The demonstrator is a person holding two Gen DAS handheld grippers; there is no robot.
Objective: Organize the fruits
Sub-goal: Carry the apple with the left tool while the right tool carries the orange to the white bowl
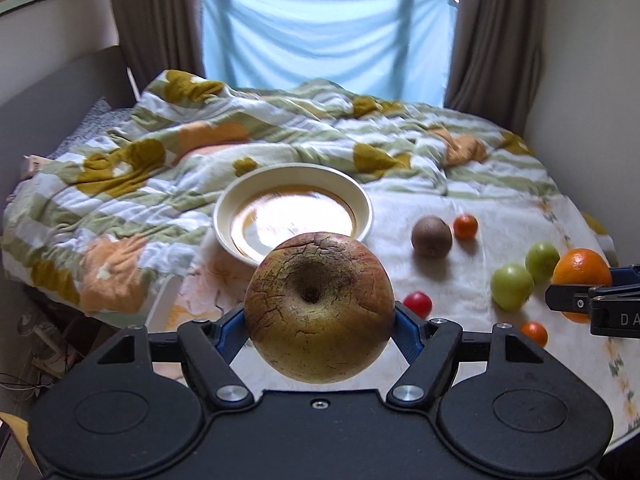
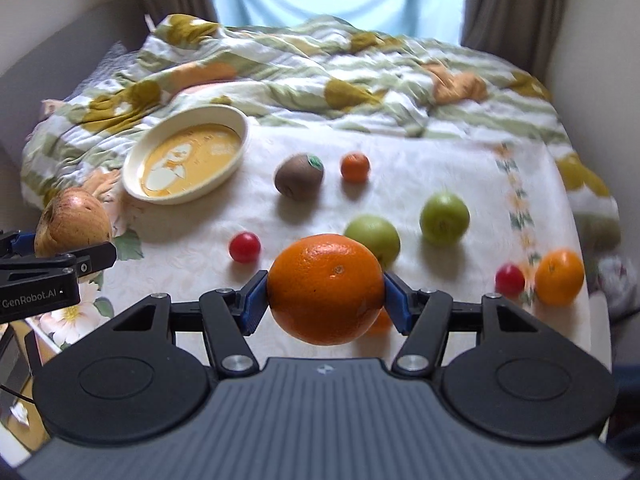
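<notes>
The left gripper [image 1: 319, 312] clamps a cracked brownish apple [image 1: 319, 307] at the lower centre of its view, just in front of the cream bowl [image 1: 362, 196]. The right gripper [image 2: 325, 290] grips a large orange [image 2: 325, 288] at the centre of its frame. Behind it on the white cloth [image 2: 400, 152] lie a kiwi [image 2: 299, 176], two green apples [image 2: 444, 213], small oranges [image 2: 355, 167] and red tomatoes [image 2: 244, 247].

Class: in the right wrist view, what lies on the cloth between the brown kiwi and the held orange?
One small red round fruit lies between the brown kiwi and the large orange, left of the direct line.

Small orange fruit [image 2: 380, 320] mostly behind big orange [image 2: 325, 288]
</notes>
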